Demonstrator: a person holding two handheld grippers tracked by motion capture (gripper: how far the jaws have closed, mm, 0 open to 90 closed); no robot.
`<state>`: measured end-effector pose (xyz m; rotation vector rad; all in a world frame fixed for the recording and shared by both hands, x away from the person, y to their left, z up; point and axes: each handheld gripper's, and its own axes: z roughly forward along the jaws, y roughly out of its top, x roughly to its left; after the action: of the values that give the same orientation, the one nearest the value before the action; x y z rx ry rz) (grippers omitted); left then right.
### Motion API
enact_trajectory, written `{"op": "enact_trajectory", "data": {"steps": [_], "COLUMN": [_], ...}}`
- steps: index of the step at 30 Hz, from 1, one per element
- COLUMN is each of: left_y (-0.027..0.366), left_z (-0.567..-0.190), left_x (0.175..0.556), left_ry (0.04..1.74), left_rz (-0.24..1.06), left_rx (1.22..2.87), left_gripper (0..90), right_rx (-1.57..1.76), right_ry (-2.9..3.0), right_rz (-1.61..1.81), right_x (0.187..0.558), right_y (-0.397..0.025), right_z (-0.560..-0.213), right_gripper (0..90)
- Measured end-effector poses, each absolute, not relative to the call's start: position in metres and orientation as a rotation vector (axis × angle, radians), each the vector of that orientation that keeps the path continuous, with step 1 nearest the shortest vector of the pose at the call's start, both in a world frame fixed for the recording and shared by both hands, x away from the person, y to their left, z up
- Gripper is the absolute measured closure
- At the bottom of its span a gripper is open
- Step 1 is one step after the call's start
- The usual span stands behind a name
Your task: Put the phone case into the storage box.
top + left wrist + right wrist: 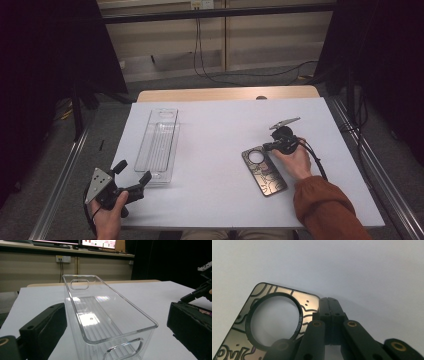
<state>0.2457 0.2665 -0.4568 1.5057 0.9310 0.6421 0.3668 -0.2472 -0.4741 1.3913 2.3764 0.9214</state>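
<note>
White-covered bench [225,130] carries a phone case [264,170] at right, its top corner pinched by the clenched right hand-held gripper [329,302], while the left hand-held gripper [131,173] sits released beside a clear bin [159,145].

Room dim, dark at both sides of the high view; white table [220,145] evenly lit from above, shadows soft. Glare patches on the clear bin [100,315] floor. Right gripper view: near jaws blurred, phone case [274,322] sharp, reflective.
</note>
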Motion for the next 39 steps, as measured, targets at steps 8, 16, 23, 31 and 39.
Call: {"op": "enact_trajectory", "data": {"steps": [8, 16, 23, 31, 39], "left_y": [0.267, 0.267, 0.27, 0.269, 0.269], "left_z": [-0.457, -0.455, -0.454, -0.454, -0.454], "left_x": [0.245, 0.246, 0.245, 0.245, 0.245], "left_ry": [0.931, 0.924, 0.927, 0.935, 0.926], "left_rz": [0.644, 0.649, 0.643, 0.65, 0.644], "left_rx": [1.504, 1.497, 1.481, 1.488, 1.48], "left_gripper": [2.8, 2.8, 2.8, 2.8, 2.8], "right_rx": [1.377, 1.37, 1.377, 1.361, 1.387], "right_ry": [2.34, 2.269, 2.263, 2.207, 2.277], "right_rz": [1.002, 1.068, 1.09, 1.124, 1.066], "right_x": [0.363, 0.351, 0.339, 0.326, 0.319], "right_y": [-0.262, -0.275, -0.284, -0.29, -0.292], "right_z": [-0.466, -0.457, -0.455, -0.441, -0.445], "right_gripper": [89.7, 85.3, 71.1, 18.3, 4.0]}}
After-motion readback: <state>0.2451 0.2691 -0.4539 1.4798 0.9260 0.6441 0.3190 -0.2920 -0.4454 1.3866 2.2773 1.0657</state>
